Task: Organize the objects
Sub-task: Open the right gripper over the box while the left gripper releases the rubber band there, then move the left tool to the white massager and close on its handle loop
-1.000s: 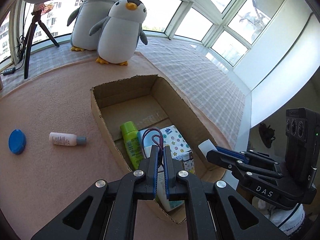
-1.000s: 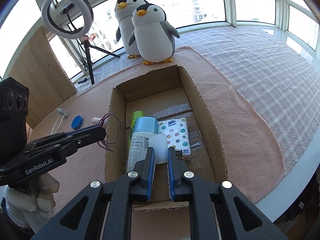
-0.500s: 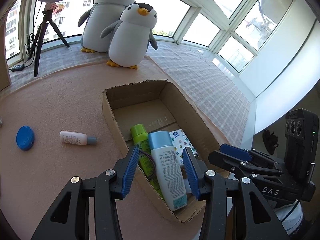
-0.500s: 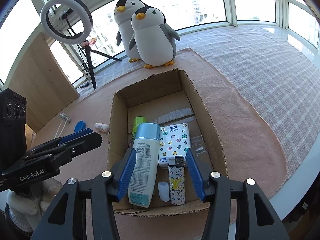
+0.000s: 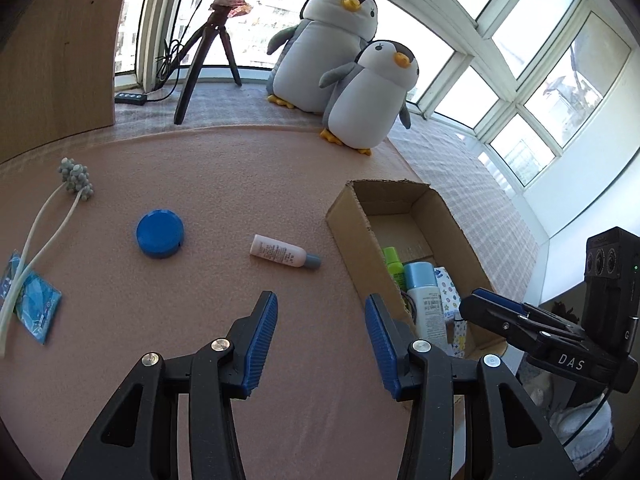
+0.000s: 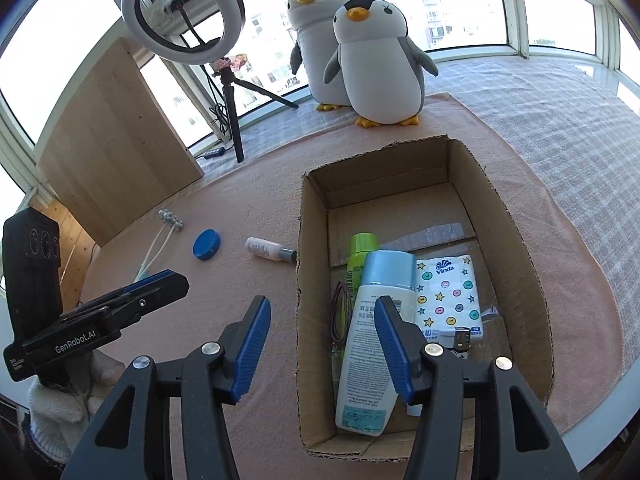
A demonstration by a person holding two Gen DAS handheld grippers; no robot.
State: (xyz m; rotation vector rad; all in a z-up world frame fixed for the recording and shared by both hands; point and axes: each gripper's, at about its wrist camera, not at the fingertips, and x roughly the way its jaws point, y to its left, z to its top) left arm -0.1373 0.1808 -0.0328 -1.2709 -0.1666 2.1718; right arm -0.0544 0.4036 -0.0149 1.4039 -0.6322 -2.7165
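Observation:
An open cardboard box sits on the pink mat. Inside lie a white bottle with a light blue cap, a green bottle, a tissue pack, a hair tie and a lighter. Left of the box lie a small white bottle, a blue round lid, a grey flower sprig and a blue sachet. My left gripper is open over the mat, nothing between its fingers. My right gripper is open above the box's left wall.
Two plush penguins stand behind the box. A ring light on a tripod and a wooden board stand at the back left. The mat's near edge drops off close behind the box.
Both grippers opened and let go; the hair tie and a small white item now lie in the box. My left gripper swung left, away from the box toward the small bottle and lid.

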